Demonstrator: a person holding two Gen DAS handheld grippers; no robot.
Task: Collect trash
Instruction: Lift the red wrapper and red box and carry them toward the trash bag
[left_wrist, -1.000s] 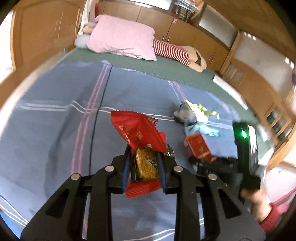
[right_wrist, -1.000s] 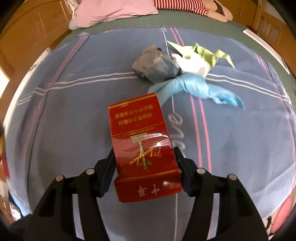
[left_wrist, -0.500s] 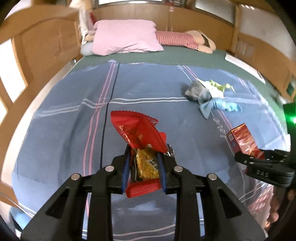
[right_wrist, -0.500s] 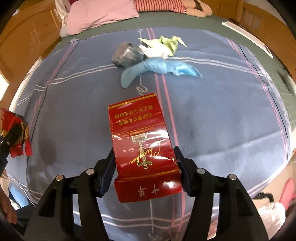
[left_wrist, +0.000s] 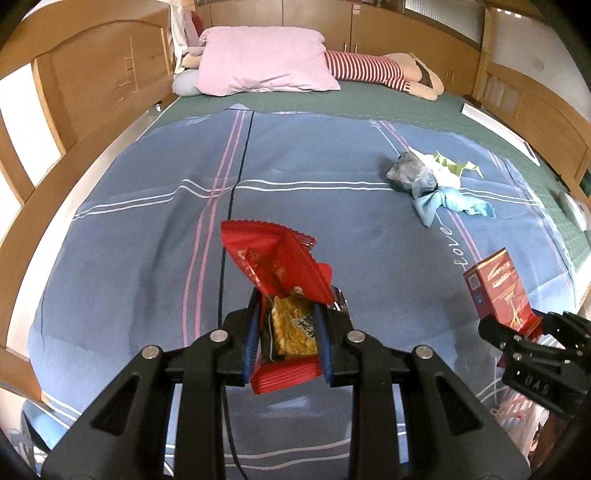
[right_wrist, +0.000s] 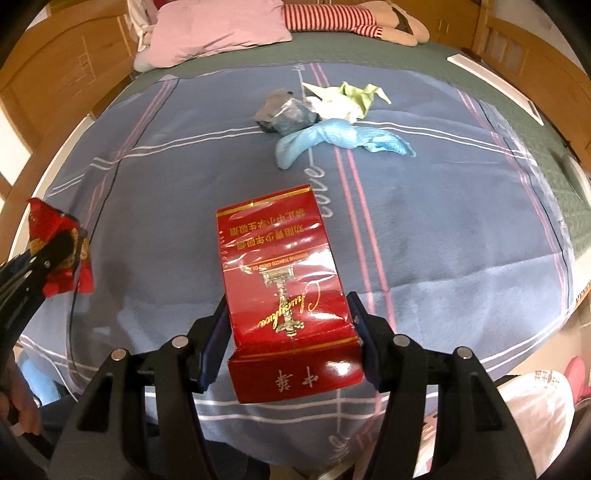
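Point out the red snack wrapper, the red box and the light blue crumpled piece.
red snack wrapper (left_wrist: 275, 264), left wrist view, its upper red face.
red box (right_wrist: 280, 280), right wrist view, its front face.
light blue crumpled piece (right_wrist: 332, 138), right wrist view, its twisted middle.

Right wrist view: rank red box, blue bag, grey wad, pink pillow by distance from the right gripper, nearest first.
1. Red box: clamped in the right gripper.
2. Blue bag: mid-bed, ahead and slightly right.
3. Grey wad: just behind the blue bag, touching it, slightly left.
4. Pink pillow: far end of the bed, upper left.
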